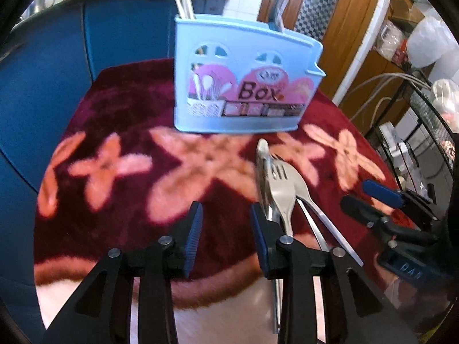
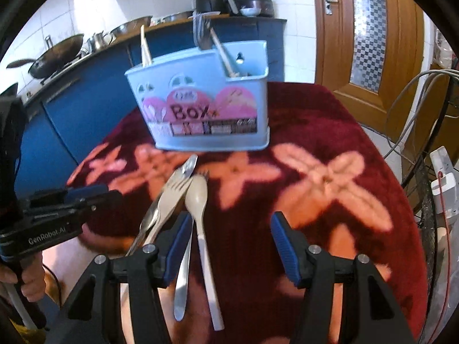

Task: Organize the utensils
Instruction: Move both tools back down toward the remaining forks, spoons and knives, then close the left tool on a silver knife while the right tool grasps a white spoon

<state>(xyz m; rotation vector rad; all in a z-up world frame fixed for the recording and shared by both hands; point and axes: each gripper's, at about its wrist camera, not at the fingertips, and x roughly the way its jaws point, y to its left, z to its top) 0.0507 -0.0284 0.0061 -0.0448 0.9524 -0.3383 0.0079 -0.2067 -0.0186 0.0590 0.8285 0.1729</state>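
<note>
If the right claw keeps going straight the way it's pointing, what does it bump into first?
Probably the red flowered cloth. The right claw is open and empty, aimed down at bare cloth, with the pile of cutlery just off its left finger. The blue utensil box sits farther back; depth is hard to judge.

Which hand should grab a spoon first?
Probably the right. The right hand-held gripper is open, and the beige spoon's handle lies just inside its left finger. The left hand-held gripper is open over bare cloth, with the pile outside its right finger.

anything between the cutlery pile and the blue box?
Nothing. In both wrist views only bare floral cloth separates the cutlery pile from the box; the pile's far tip ends just short of the box base.
</note>
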